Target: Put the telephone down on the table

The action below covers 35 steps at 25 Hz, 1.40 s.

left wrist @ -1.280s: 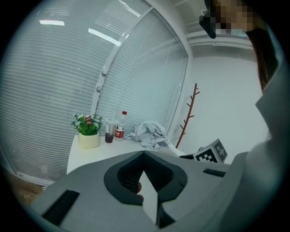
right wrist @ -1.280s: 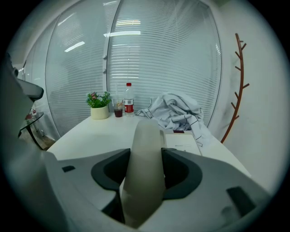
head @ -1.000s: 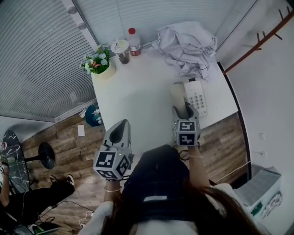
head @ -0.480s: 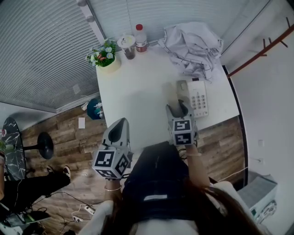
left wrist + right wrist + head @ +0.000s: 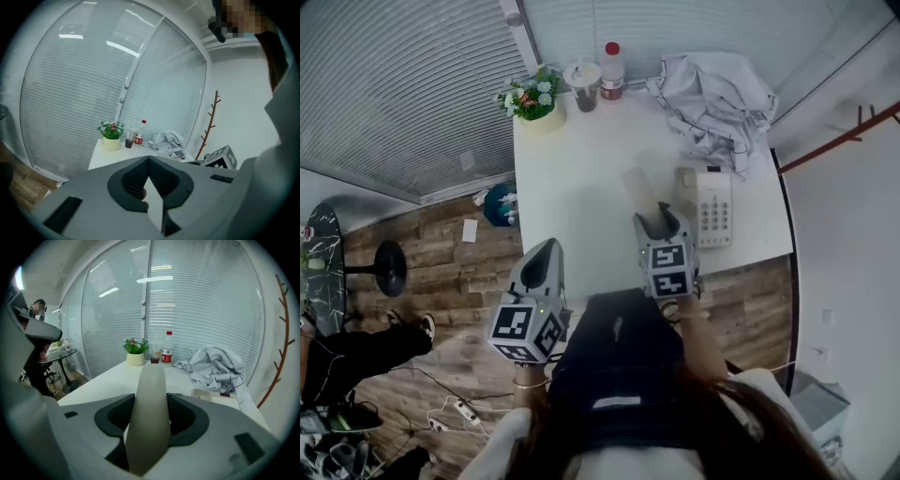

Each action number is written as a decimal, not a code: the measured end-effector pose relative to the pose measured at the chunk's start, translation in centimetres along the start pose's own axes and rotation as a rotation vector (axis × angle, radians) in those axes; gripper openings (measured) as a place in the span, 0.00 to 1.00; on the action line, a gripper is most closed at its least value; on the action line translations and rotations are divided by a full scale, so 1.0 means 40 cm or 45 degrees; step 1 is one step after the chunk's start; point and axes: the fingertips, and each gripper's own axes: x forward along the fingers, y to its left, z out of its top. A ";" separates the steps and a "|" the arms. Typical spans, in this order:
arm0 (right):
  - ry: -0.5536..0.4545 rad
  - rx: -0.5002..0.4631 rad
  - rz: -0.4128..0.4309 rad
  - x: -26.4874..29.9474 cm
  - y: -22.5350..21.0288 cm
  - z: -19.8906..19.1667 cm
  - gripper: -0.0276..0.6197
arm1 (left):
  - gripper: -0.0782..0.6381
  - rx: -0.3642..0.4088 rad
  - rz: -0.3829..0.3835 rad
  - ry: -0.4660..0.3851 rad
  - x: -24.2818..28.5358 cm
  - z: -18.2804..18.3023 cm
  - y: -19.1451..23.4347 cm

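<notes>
The right gripper (image 5: pixel 660 221) has its fingers clamped on the beige handset (image 5: pixel 642 187) above the counter (image 5: pixel 572 159), just left of the telephone base (image 5: pixel 709 208), while the left gripper (image 5: pixel 547 249) has its fingers closed on nothing; the next move, I judge, is lowering the handset onto bare counter and letting go

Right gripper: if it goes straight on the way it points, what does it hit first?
Probably bare table top: the right gripper tilts down, and the handset clamped in its jaws would touch first. Further along that line stand the cup and bottle; depth is unclear.
</notes>
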 end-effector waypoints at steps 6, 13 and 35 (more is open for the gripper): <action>-0.002 -0.036 0.071 0.020 0.032 0.009 0.38 | 0.11 -0.024 0.060 -0.012 -0.019 -0.008 0.013; -0.001 -0.080 0.157 0.047 0.080 0.023 0.38 | 0.11 -0.041 0.126 -0.023 -0.037 -0.010 0.032; 0.024 -0.179 0.392 0.105 0.255 0.033 0.38 | 0.11 -0.102 0.324 -0.059 -0.133 -0.022 0.112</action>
